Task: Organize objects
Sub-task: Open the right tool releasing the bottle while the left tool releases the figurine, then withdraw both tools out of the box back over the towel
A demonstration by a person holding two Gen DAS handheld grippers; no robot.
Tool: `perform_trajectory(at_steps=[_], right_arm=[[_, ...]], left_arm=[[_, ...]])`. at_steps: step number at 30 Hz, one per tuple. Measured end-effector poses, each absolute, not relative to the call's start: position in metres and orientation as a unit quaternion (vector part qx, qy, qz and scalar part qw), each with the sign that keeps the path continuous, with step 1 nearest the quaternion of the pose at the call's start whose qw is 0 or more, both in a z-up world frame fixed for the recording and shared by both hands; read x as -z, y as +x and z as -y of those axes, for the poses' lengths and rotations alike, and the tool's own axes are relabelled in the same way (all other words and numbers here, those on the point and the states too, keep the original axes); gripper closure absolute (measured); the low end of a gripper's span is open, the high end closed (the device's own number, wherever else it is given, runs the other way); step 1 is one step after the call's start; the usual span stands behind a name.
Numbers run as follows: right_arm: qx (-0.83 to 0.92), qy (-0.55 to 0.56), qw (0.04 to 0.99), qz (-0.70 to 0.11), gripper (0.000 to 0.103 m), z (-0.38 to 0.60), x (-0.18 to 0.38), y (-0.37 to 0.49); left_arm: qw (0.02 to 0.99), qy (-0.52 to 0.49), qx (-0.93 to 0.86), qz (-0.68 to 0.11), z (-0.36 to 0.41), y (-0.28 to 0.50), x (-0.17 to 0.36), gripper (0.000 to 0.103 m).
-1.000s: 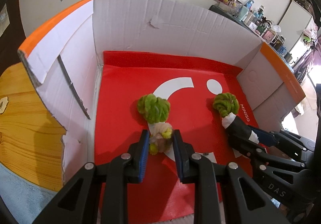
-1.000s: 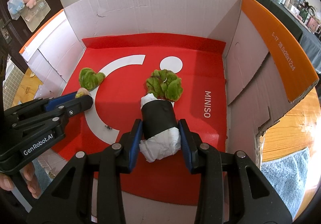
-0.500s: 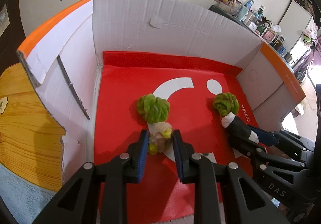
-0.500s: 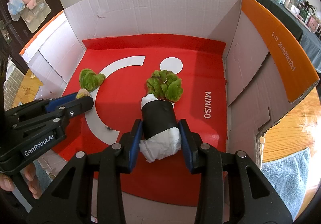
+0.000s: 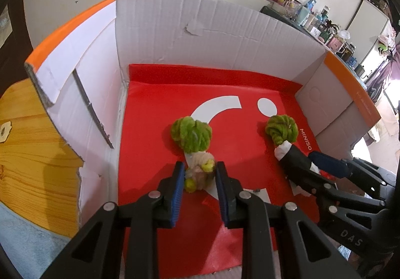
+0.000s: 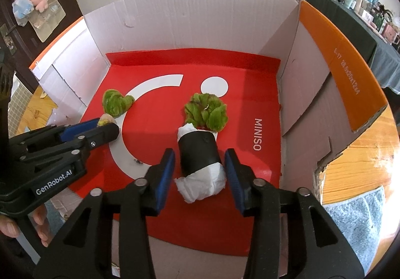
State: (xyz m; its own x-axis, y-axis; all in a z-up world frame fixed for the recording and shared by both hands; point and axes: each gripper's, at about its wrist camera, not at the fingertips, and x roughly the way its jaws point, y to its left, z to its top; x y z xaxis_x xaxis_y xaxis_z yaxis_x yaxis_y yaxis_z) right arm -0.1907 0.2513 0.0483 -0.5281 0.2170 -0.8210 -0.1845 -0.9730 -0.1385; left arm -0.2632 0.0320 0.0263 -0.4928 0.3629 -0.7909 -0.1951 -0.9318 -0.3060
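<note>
The right tongs (image 6: 199, 166) are being held wide, with a clear gap on each side of the black-wrapped green bundle (image 6: 200, 144), which is lying on the red bag (image 6: 250, 94) with its leafy head towards 12 o'clock; probably it is being released there. The left tongs (image 5: 200, 179) are being kept narrow around the pale knitted bundle (image 5: 200, 171), the pads just beside it; whether it is being pressed cannot be told. At 9 o'clock from the black one, it is being laid parallel inside the cardboard box (image 5: 225, 34), seemingly for a tidy row.
</note>
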Motion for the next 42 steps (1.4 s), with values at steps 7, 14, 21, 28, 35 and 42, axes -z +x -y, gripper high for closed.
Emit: perform_trajectory(at_steps=[7,14,21,28,35,42], right_arm=[[-0.876,-0.469,0.112,0.021,0.056,-0.247,-0.046,-0.189],[-0.880,-0.462,0.110,0.023,0.051,-0.244,-0.049,-0.179],[-0.884,-0.454,0.107,0.026,0.049,-0.238,-0.055,-0.172],[-0.888,-0.446,0.104,0.026,0.046,-0.233,-0.061,-0.161],[-0.892,-0.440,0.104,0.028,0.039,-0.229,-0.064,-0.152],[-0.893,-0.436,0.102,0.029,0.035,-0.225,-0.066,-0.146]], left_arm=[[0.163,-0.474,-0.861,0.087,-0.034,-0.263,-0.026,0.071],[0.165,-0.469,-0.863,0.086,-0.035,-0.256,-0.029,0.071],[0.167,-0.456,-0.871,0.081,-0.037,-0.243,-0.040,0.059],[0.169,-0.447,-0.875,0.081,-0.036,-0.231,-0.049,0.059],[0.164,-0.444,-0.877,0.084,-0.034,-0.223,-0.050,0.055],[0.163,-0.438,-0.880,0.089,-0.029,-0.217,-0.053,0.045]])
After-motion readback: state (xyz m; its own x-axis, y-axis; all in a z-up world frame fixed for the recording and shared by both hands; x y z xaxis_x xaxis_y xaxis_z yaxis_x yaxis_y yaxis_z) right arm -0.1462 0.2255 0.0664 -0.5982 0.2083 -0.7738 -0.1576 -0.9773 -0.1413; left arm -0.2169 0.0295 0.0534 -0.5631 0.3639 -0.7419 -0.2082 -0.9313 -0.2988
